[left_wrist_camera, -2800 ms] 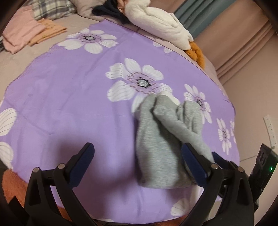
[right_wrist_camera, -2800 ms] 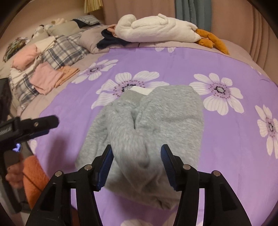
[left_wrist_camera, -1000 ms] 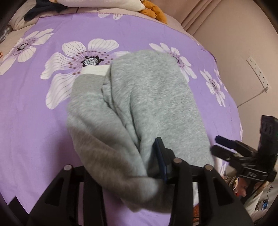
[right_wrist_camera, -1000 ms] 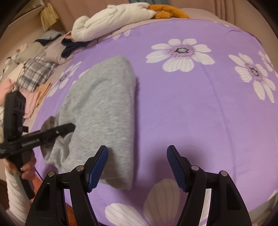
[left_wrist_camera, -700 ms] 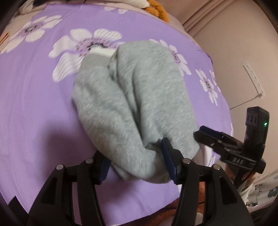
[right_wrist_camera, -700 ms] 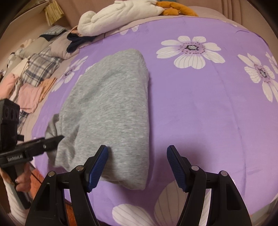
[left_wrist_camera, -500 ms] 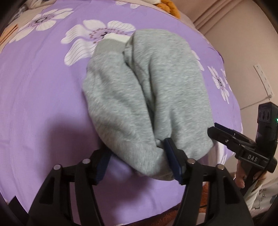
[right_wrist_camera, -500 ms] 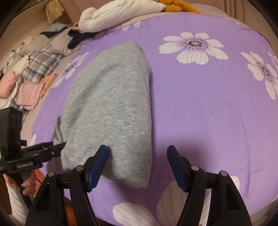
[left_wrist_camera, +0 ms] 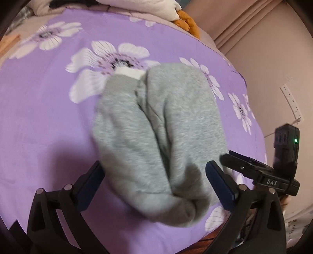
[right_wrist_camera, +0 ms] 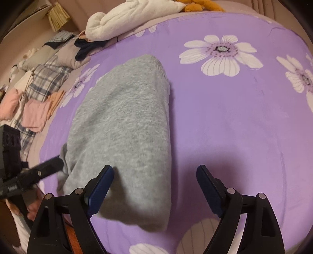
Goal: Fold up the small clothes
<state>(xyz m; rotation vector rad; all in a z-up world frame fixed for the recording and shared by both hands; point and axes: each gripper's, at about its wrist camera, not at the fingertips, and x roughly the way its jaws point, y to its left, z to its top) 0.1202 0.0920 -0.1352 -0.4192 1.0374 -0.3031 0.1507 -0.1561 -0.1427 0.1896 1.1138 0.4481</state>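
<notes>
A grey fleece garment lies folded in a long bundle on the purple flowered sheet; a white bit shows at its far end. My left gripper is open, its jaws wide on either side of the bundle's near end, not holding it. The right gripper shows at the bundle's right. In the right wrist view the garment lies left of centre. My right gripper is open and empty, its left finger at the garment's near edge. The left gripper shows at the left.
A white plush toy with orange feet lies at the bed's far edge. Folded pink and orange clothes and plaid cloth lie to the far left. A wall with a power strip is on the right.
My left gripper was shut on the garment's near end and has opened, letting it go. The bundle has settled on the sheet. My right gripper stayed open and shifted slightly.
</notes>
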